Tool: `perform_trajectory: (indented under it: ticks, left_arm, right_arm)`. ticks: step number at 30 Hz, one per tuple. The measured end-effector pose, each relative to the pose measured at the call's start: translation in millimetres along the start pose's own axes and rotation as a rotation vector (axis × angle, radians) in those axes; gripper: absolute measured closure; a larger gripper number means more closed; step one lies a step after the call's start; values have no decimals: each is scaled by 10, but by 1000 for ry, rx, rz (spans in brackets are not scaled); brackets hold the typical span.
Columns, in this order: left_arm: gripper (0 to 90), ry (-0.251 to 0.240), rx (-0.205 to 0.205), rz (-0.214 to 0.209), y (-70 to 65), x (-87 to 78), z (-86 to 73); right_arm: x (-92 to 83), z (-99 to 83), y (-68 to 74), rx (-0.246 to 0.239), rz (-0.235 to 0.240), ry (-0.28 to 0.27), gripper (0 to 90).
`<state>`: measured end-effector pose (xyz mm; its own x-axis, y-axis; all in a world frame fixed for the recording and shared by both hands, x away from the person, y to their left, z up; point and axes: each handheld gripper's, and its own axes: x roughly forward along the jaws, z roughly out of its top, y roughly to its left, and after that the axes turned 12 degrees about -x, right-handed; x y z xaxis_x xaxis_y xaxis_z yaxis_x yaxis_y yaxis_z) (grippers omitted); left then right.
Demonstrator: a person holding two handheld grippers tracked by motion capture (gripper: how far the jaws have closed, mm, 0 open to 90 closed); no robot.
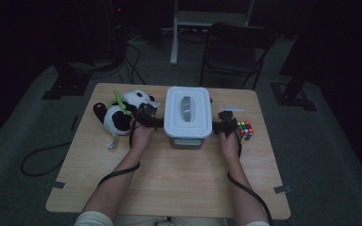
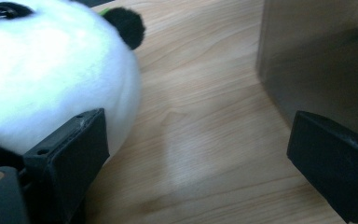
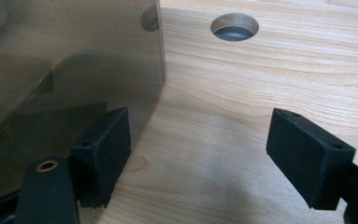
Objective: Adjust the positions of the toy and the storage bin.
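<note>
Box (image 1: 187,117) sits between our two grippers, left (image 1: 152,118) and right (image 1: 222,123), jaws open and empty beside its walls.

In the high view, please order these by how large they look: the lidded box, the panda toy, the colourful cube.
1. lidded box
2. panda toy, somewhat smaller
3. colourful cube, clearly the smallest

dim room, grey carpeted floor (image 1: 33,136). light wooden desk (image 1: 179,179) with a round cable hole (image 3: 234,26). behind it a dark folding metal chair (image 1: 235,47), a white stand's post (image 1: 174,33), black cables (image 1: 134,66) across the floor.
</note>
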<state>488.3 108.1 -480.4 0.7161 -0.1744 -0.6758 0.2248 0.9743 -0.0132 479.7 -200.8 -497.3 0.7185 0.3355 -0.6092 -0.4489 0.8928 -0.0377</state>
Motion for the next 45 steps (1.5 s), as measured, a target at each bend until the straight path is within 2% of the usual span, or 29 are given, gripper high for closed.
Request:
perform_trajectory:
  ticks: [6, 8, 14, 17, 22, 24, 28, 31, 33, 39, 41, 45]
  left_arm:
    - [61, 33, 20, -84, -20, -23, -16]
    - [62, 42, 46, -83, -31, -55, -37]
    - [62, 51, 92, -87, -56, -183, -136]
    - [62, 49, 90, -94, -56, -252, -209]
    - [69, 39, 121, -81, -66, -362, -297]
    - [70, 40, 123, -87, -72, -399, -337]
    - [100, 37, 148, -98, -115, -469, -417]
    - [126, 7, 165, -92, -144, -522, -490]
    - [127, 12, 146, -113, -141, -537, -533]
    - [128, 26, 182, -142, -190, -621, -623]
    - [128, 28, 194, -149, -210, -663, -657]
    - [133, 28, 201, -160, -212, -733, -723]
  right_arm:
    - [-30, -34, -7, -12, 60, 0, 279]
    - [-55, -50, 2, -14, 70, 3, 286]
    - [-187, -107, 91, -71, 84, 5, 292]
    - [-277, -158, 151, -77, 93, 1, 293]
    - [-450, -251, 275, -116, 110, -13, 293]
    - [-516, -292, 315, -124, 117, -19, 294]
    - [-623, -388, 370, -112, 135, -34, 296]
    - [-709, -461, 410, -118, 142, -40, 297]
    - [-768, -510, 425, -121, 153, -45, 296]
    - [-933, -646, 496, -117, 172, -50, 297]
    - [-994, -682, 531, -133, 163, -53, 300]
    - [-1102, -763, 592, -136, 178, -52, 301]
